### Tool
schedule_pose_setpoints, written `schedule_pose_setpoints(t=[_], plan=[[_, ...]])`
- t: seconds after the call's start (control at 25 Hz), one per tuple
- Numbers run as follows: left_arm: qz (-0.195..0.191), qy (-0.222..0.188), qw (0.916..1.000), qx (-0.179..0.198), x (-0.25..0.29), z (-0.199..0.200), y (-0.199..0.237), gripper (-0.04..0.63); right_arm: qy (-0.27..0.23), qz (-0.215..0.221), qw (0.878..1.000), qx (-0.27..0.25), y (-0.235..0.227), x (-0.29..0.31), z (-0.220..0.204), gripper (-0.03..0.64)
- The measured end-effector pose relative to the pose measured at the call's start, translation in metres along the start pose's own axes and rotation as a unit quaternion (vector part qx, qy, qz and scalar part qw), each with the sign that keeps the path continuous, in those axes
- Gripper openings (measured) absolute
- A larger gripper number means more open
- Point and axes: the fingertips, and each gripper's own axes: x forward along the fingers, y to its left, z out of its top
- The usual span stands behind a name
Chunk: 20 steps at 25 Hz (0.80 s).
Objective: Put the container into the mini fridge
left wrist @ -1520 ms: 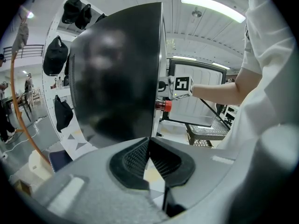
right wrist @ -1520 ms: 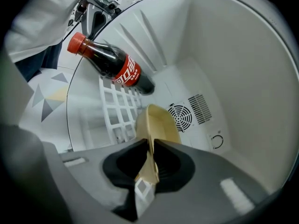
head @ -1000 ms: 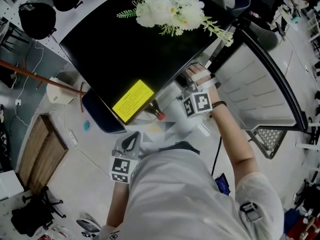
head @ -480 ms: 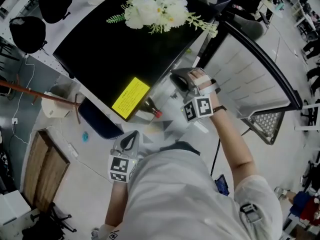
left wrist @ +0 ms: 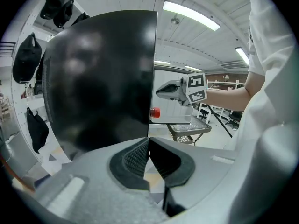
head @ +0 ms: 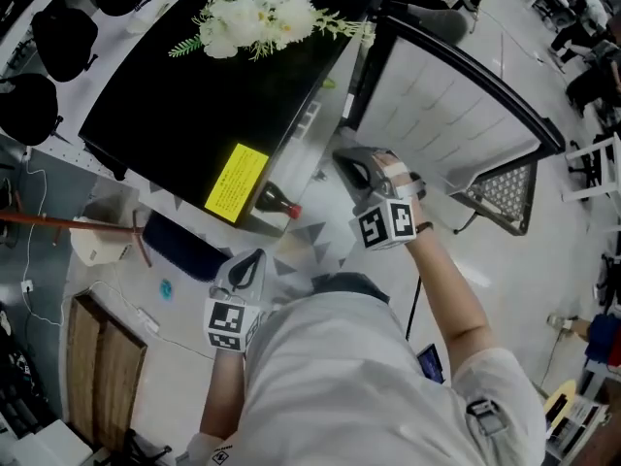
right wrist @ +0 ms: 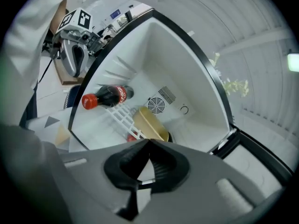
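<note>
The black mini fridge (head: 184, 115) stands with its door (head: 456, 105) swung open to the right. Inside, in the right gripper view, a tan container (right wrist: 150, 123) rests on the white wire shelf (right wrist: 122, 120) beside a lying cola bottle (right wrist: 105, 97). The bottle's red cap (head: 293, 211) pokes out of the opening in the head view. My right gripper (head: 349, 165) hovers just outside the opening, shut (right wrist: 148, 146) and holding nothing. The left gripper (head: 250, 260) hangs lower by the fridge's side, also shut (left wrist: 148, 149) and holding nothing.
White flowers (head: 254, 13) lie on the fridge top, and a yellow label (head: 237, 179) marks its front edge. A mesh rack (head: 505, 194) stands past the door. A wooden board (head: 102, 382) and a dark blue object (head: 184, 249) are on the floor at left.
The right gripper has drawn back from the fridge opening toward me. The head view has shifted, so the fridge sits further left. The left gripper has barely moved.
</note>
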Motion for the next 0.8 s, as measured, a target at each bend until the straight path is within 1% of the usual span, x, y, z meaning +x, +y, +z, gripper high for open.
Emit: schedule_pose_setpoints(t=[0.16, 0.4, 0.6, 0.72, 0.8], plan=[[-0.024, -0.007, 0.9996, 0.009, 0.000, 0.001, -0.003, 0.009, 0.021, -0.001, 0.997, 0.070, 0.011, -0.025, 0.003, 0.003], [-0.063, -0.023, 0.9975, 0.023, -0.001, 0.008, -0.013, 0.009, 0.026, -0.010, 0.989, 0.146, 0.038, -0.061, 0.009, 0.003], [-0.087, -0.028, 0.9952, 0.035, -0.004, 0.007, -0.021, 0.009, 0.028, -0.020, 0.973, 0.227, 0.052, -0.091, 0.024, 0.003], [-0.103, -0.030, 0.9934, 0.040, -0.006, 0.006, -0.028, 0.009, 0.030, -0.025, 0.967, 0.254, 0.064, -0.104, 0.029, 0.003], [-0.113, -0.031, 0.9922, 0.042, -0.007, 0.005, -0.032, 0.009, 0.023, -0.031, 0.961, 0.273, 0.072, -0.112, 0.033, 0.003]])
